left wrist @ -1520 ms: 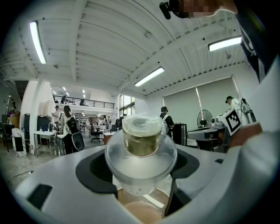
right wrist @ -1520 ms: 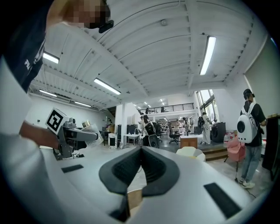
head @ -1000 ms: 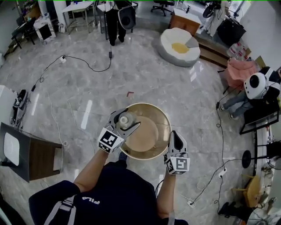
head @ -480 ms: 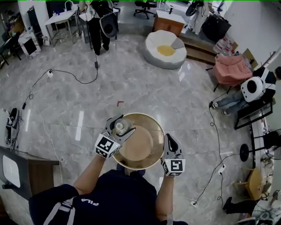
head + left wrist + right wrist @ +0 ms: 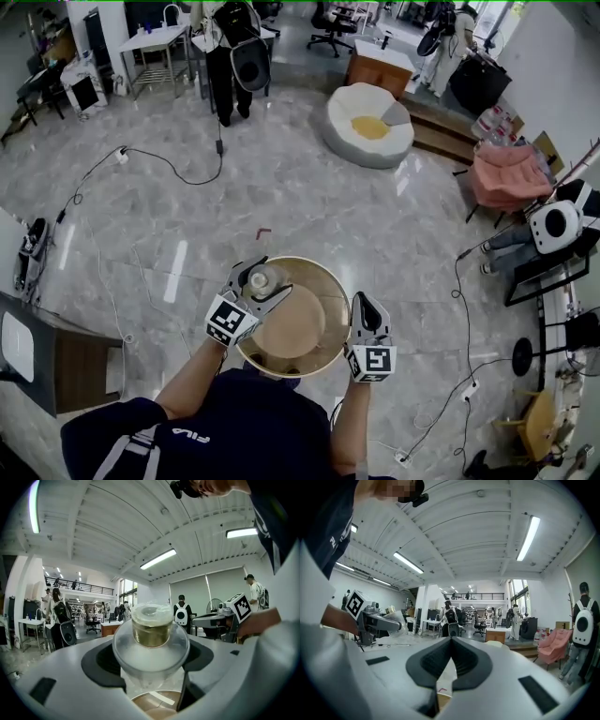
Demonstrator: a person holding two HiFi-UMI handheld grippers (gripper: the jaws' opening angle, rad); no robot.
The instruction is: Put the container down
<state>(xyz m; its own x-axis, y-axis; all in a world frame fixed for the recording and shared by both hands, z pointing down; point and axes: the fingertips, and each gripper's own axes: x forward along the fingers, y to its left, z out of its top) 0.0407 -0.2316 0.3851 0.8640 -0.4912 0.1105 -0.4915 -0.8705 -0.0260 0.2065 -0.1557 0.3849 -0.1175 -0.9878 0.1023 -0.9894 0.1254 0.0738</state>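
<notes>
Head view
- Bowl (image 5: 300, 323): big, round, tan-gold. It is held up over the marble floor (image 5: 309, 206), in front of the person's chest. The inside shows a plain tan surface.
- Right tongs (image 5: 361, 305): on the bowl's right rim, pinching it at the edge.
- Left tongs (image 5: 274, 277): over the bowl's upper-left rim, clamped on a small clear jar (image 5: 260, 277).
- Jar position: above the bowl's inner edge, off the floor, top toward the camera.

Left gripper view
- Tongs: both dark pads press the jar's wide clear body from either side.
- Jar: upright between the pads, frosted-clear below. The narrower top part shows a gold-brown fill under a pale cap.
- Bowl: a brown curve sits low in frame, just beneath the jar.
- Beyond: hall with ceiling strip lights and a person with a white backpack (image 5: 181, 614).

Right gripper view
- Tongs: pads pressed together at the tips.
- Gap lower down: a tan sliver sits between the pads, with pale floor behind it.
- Far left: the other gripper with its marker cube (image 5: 354, 604).
</notes>
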